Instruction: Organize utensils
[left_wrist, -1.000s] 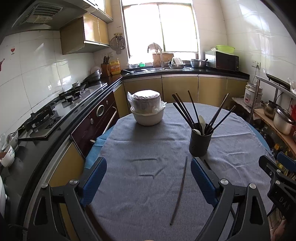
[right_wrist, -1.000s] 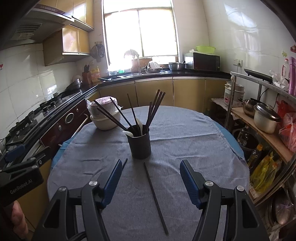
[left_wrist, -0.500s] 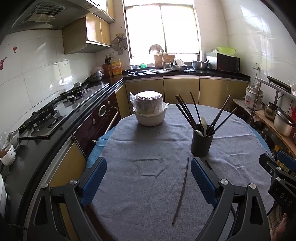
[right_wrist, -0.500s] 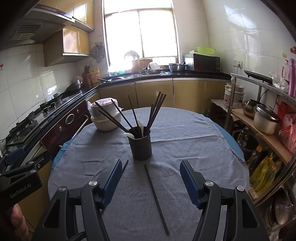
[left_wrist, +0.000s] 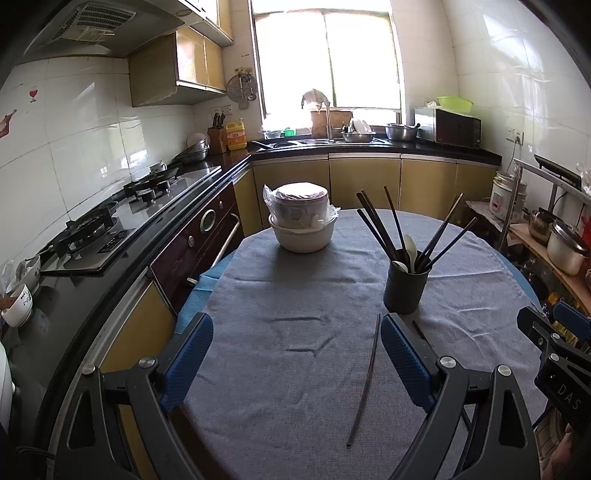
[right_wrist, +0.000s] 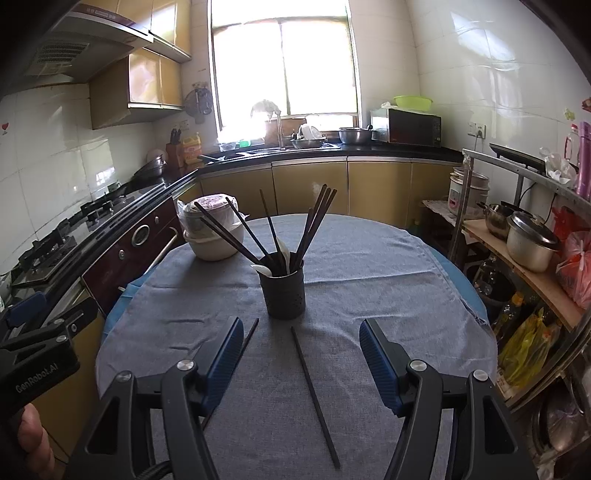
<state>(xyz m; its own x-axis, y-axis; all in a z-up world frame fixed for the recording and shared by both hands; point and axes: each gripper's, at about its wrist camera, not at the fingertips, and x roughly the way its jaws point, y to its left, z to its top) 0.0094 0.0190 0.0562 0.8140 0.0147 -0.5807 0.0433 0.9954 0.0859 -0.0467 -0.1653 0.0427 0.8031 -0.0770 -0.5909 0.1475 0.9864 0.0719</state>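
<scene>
Both the left gripper (left_wrist: 295, 354) and the right gripper (right_wrist: 301, 356) hover spread wide and empty near the dark utensil holder (right_wrist: 282, 290), two loose chopsticks (right_wrist: 314, 393) lying on the grey tablecloth (right_wrist: 369, 266) just before it.

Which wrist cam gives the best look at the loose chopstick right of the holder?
Right wrist: that chopstick lies whole between the open right gripper fingers, below the holder. Left wrist shows only a short stub, the rest hidden behind a finger of the open left gripper.
</scene>
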